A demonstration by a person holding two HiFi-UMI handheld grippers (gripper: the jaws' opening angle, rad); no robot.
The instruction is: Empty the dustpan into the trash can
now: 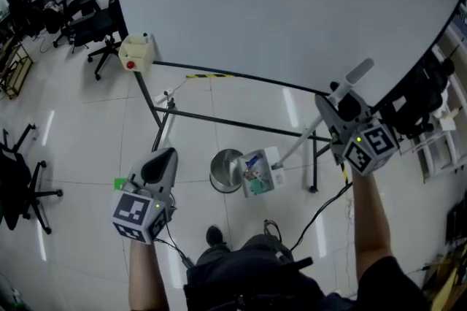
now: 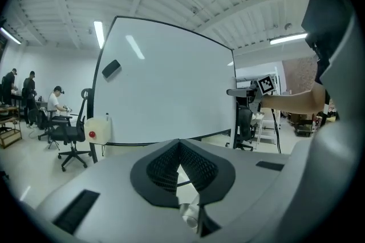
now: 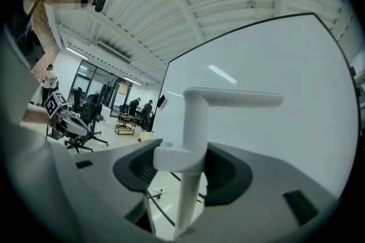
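Note:
A round silver trash can (image 1: pixel 223 171) stands on the floor below the whiteboard stand. The white dustpan (image 1: pixel 260 172) hangs at the can's right rim with coloured scraps in it. Its long white handle (image 1: pixel 306 133) slopes up to the right. My right gripper (image 1: pixel 346 99) is shut on that handle near its top. In the right gripper view the handle (image 3: pixel 193 122) stands upright between the pads, with its crossbar above them. My left gripper (image 1: pixel 163 158) hovers left of the can, shut with nothing in it. Its dark pads meet in the left gripper view (image 2: pixel 179 148).
A large whiteboard (image 1: pixel 292 3) on a black metal stand (image 1: pixel 241 123) fills the space ahead. A cream box with a red button (image 1: pixel 136 52) hangs at the whiteboard's left post. Office chairs (image 1: pixel 98 32) and seated people are at the far left, with another chair (image 1: pixel 18 185) nearer.

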